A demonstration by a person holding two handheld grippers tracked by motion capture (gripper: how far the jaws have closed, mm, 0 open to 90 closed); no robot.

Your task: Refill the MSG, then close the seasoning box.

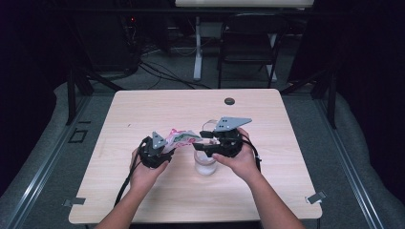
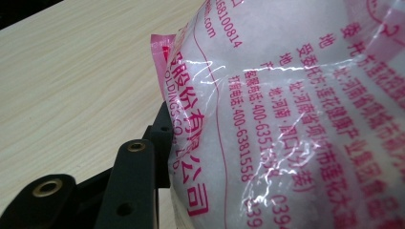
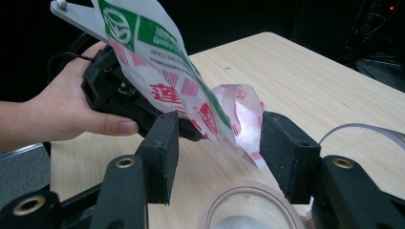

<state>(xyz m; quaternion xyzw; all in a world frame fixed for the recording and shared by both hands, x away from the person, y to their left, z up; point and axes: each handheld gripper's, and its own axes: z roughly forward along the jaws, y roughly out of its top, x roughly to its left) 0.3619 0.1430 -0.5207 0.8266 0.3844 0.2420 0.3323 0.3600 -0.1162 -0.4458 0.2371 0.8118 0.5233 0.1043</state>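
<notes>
Presently, a printed plastic bag (image 1: 183,138) of white powder is hanging tilted over a clear round jar (image 1: 205,163) near the counter's (image 1: 143,107) middle. The left claw (image 1: 168,147) is gripping the bag's body. The right claw (image 3: 217,157) is standing wide, the bag's open corner lying loose between its pads, just above the jar's mouth.

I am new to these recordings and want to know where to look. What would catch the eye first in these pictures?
First, the plastic bag with red and green print, shut in the left gripper and tilted, its open end between the jaws of the open right gripper. Just below stands a clear round container with something white inside, on the pale wooden table near its middle.
</notes>
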